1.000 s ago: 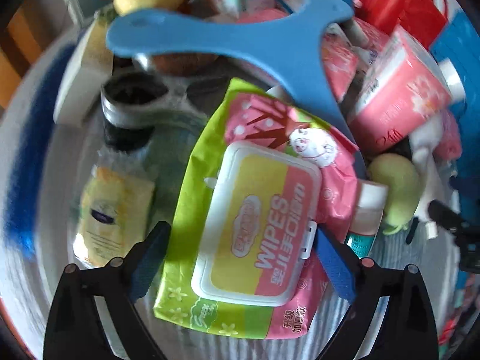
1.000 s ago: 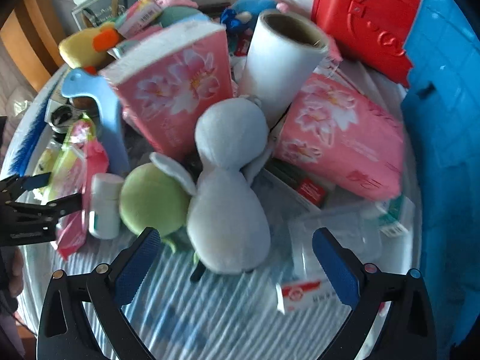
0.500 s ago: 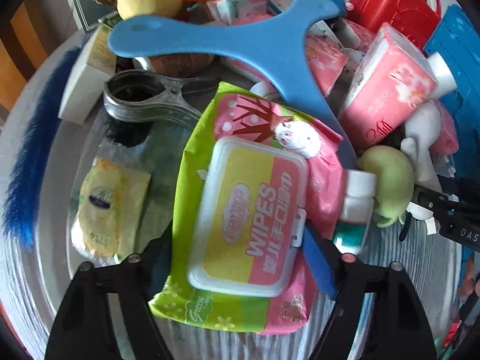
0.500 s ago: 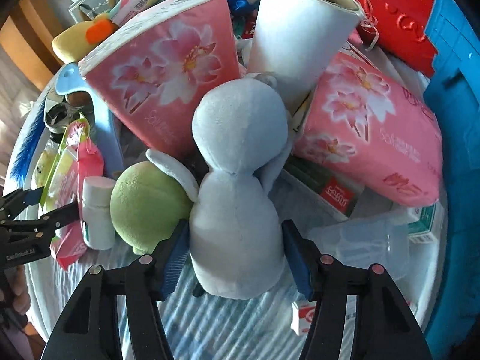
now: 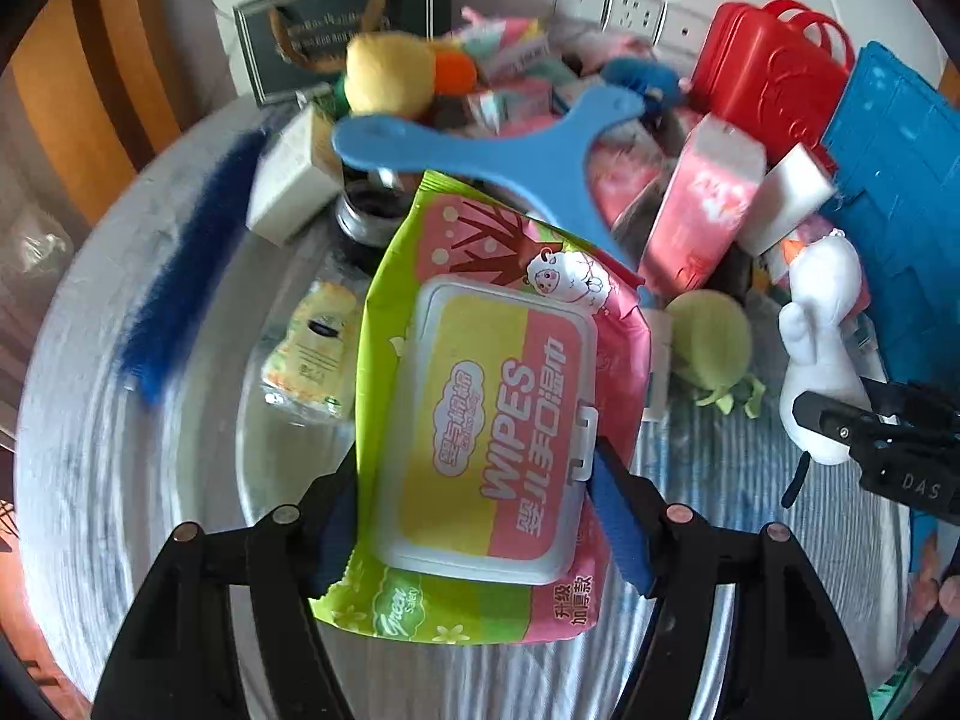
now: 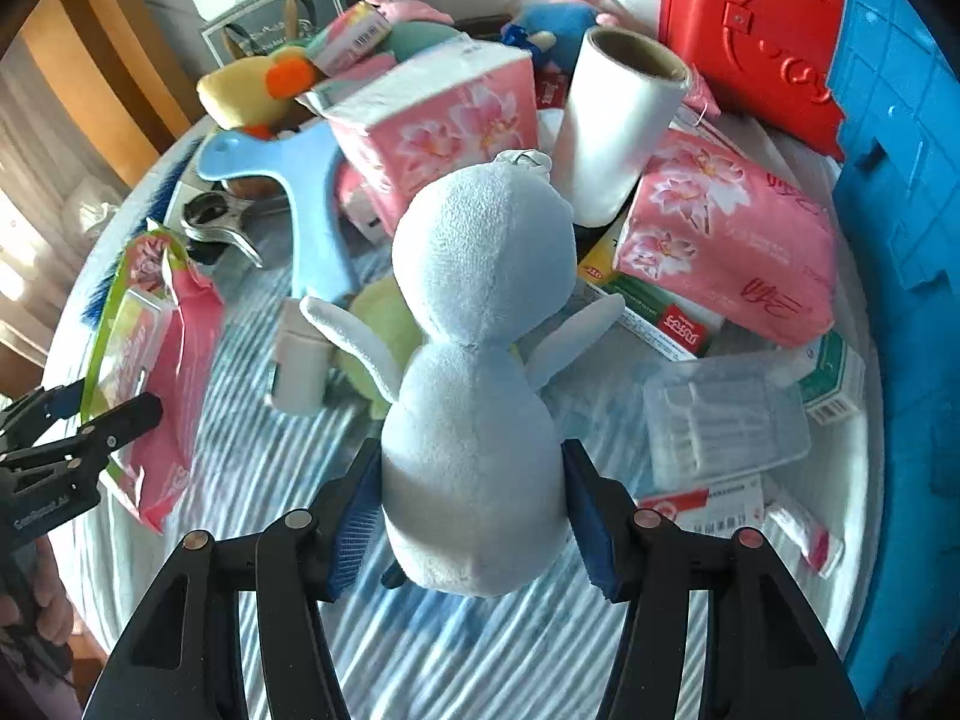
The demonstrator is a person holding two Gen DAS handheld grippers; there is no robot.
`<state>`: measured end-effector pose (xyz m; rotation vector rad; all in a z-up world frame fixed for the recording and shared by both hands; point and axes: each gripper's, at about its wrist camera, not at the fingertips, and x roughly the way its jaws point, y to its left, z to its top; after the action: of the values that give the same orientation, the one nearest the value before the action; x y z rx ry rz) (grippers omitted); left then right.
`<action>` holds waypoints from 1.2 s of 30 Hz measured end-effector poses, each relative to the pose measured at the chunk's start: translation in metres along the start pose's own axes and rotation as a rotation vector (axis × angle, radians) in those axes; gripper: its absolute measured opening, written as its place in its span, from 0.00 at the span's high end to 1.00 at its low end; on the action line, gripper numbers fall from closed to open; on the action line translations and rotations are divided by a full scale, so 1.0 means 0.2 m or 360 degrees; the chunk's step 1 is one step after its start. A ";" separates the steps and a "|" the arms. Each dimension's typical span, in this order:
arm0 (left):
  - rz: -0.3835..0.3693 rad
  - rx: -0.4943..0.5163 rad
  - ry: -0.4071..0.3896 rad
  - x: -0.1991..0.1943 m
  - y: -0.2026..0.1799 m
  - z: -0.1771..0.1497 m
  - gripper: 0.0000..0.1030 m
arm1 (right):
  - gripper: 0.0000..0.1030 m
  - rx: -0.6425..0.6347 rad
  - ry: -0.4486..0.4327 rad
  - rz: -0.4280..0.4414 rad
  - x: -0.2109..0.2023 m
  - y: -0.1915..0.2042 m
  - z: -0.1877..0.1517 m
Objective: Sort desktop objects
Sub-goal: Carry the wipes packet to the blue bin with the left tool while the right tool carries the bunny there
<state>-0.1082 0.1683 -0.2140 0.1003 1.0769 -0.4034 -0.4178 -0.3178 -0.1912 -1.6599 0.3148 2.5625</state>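
Two items are grasped: left gripper point(image 5: 474, 516), jaws closing, clamps the wipes pack point(image 5: 492, 420) at near-left; right gripper point(image 6: 468, 516) pinches the plush snowman point(image 6: 474, 372) mid-table. Far clutter, including tissue packs point(image 6: 726, 240), remains unsorted.

The left gripper point(image 5: 480, 516) is matte black plastic: two angular arms that widen toward the camera, each set with round copper-coloured screws, and flat blue pads lining the jaws. The right gripper point(image 6: 474, 516) has the same build, its blue pads finely ribbed. White lettering marks each gripper's black side housing.
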 end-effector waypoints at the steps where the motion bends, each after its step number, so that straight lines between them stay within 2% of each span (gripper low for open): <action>1: 0.0011 0.0002 -0.0029 -0.04 -0.02 0.00 0.34 | 0.44 -0.0006 -0.0013 -0.0009 -0.02 0.01 -0.02; 3: 0.0007 -0.0001 -0.0075 -0.07 -0.01 0.03 0.34 | 0.44 -0.0021 -0.0054 -0.0021 -0.08 0.00 -0.03; 5: -0.0012 0.0000 -0.0124 -0.18 -0.01 -0.01 0.34 | 0.44 -0.0025 -0.0099 -0.0033 -0.15 0.02 -0.03; 8: -0.0002 0.0021 -0.0205 -0.32 -0.06 0.01 0.34 | 0.44 -0.0037 -0.0188 -0.0044 -0.29 0.05 -0.04; 17: 0.0007 0.0095 -0.0528 -0.76 -0.14 0.04 0.34 | 0.44 -0.0056 -0.0477 -0.0060 -0.75 0.17 -0.08; 22: -0.0051 0.0158 -0.0682 -0.95 -0.20 0.04 0.34 | 0.44 -0.0030 -0.0641 -0.0155 -1.00 0.23 -0.11; 24: -0.0080 0.0184 -0.0706 -0.99 -0.23 0.04 0.34 | 0.44 0.0004 -0.0682 -0.0202 -1.08 0.23 -0.13; 27: -0.0145 0.0214 -0.0739 -1.06 -0.33 0.03 0.34 | 0.44 0.0013 -0.0733 -0.0287 -1.20 0.22 -0.16; 30: -0.0159 0.0246 -0.0783 -1.13 -0.44 0.02 0.34 | 0.44 0.0033 -0.0798 -0.0332 -1.32 0.16 -0.20; 36: -0.0200 0.0300 -0.0908 -1.27 -0.85 0.02 0.35 | 0.44 0.0064 -0.0979 -0.0427 -1.61 -0.09 -0.27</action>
<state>-0.2719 0.0791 0.0295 0.0776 0.4825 -0.6033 -0.2336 -0.2959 0.0790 -0.7638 0.0880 2.6591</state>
